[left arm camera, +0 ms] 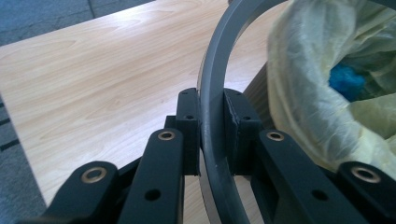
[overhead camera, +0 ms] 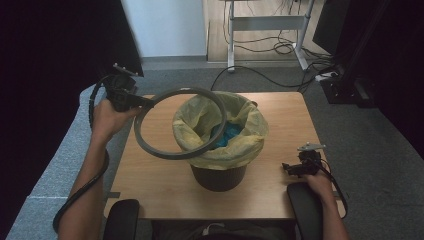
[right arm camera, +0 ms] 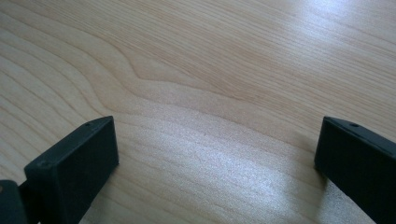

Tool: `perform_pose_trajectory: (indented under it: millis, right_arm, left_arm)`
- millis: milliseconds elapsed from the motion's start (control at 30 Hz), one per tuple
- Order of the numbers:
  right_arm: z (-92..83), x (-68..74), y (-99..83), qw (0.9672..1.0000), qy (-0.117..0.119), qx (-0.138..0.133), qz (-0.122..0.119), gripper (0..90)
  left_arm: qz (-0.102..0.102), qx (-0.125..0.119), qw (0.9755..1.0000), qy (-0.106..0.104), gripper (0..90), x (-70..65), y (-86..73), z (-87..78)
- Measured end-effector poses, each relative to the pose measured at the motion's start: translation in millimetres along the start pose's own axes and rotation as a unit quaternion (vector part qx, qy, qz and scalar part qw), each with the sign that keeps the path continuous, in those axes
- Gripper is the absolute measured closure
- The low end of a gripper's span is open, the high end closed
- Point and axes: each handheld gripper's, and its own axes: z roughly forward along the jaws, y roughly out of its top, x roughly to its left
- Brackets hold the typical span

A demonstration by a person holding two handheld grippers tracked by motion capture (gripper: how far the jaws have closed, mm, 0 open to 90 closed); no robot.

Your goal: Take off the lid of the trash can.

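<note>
Grey ring [overhead camera: 176, 122] held tilted, far arc over the bin mouth, near-left arc hanging out past the rim above the table [overhead camera: 150, 185]. Offset leftward from the bin [overhead camera: 220, 175]; not yet centred on the yellow liner [overhead camera: 250, 145] folded over the rim. Blue scrap [overhead camera: 227, 135] inside. Pinched edge-on at its left side by the left gripper [left arm camera: 212, 135], jaws pressed on the band. To seat: likely shift rightward and level out. Right gripper [right arm camera: 217, 149] well apart at the table's right edge, jaws spread, nothing between, resting low on bare wood.

Blue item [overhead camera: 228, 135] in bag, perhaps crumpled
</note>
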Motion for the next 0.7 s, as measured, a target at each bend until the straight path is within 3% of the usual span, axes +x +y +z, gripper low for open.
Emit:
perform_pose_trajectory:
  millis: [700]
  right_arm:
    - [0.0, 0.0, 0.0, 1.0000, 0.000, 0.000, 0.000, 0.0]
  left_arm:
    - [-0.048, -0.008, 0.9986, 0.021, 77.7, 38.1, -30.5, -25.8]
